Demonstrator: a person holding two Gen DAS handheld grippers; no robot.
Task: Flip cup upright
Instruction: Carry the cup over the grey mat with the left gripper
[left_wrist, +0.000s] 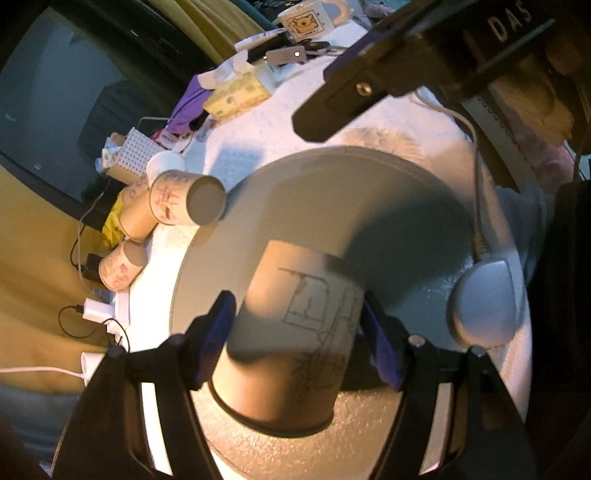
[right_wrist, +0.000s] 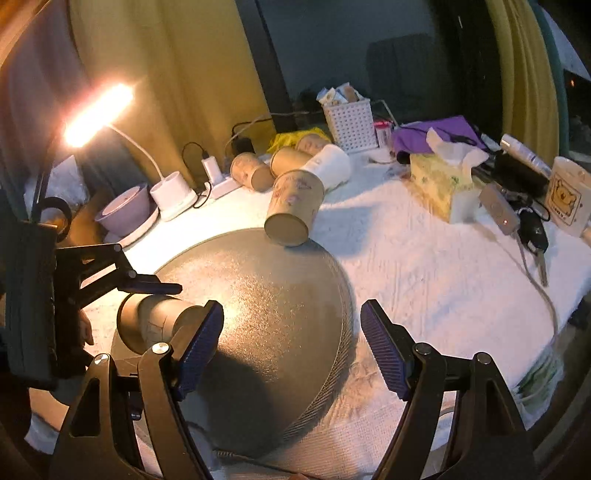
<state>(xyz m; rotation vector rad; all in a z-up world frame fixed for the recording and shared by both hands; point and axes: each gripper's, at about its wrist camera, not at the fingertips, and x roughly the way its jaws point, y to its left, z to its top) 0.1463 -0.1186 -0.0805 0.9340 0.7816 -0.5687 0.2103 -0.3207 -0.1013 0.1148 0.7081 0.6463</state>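
Note:
A tan paper cup (left_wrist: 291, 332) with a line drawing is held between the blue pads of my left gripper (left_wrist: 299, 332), which is shut on it, above a round grey mat (left_wrist: 388, 206). The cup's rim is toward the camera. In the right wrist view the same cup (right_wrist: 155, 321) lies tilted sideways in the left gripper (right_wrist: 147, 291) at the mat's left edge. My right gripper (right_wrist: 291, 347) is open and empty over the grey mat (right_wrist: 266, 295). It also shows in the left wrist view (left_wrist: 369, 85) at the top right.
Another paper cup (right_wrist: 291, 210) lies on its side at the mat's far edge, with several more cups (right_wrist: 255, 170) behind it. A lit desk lamp (right_wrist: 99, 114), tissue box (right_wrist: 443, 184), white basket (right_wrist: 351, 118), bear mug (right_wrist: 569, 195) and cables stand on the white cloth.

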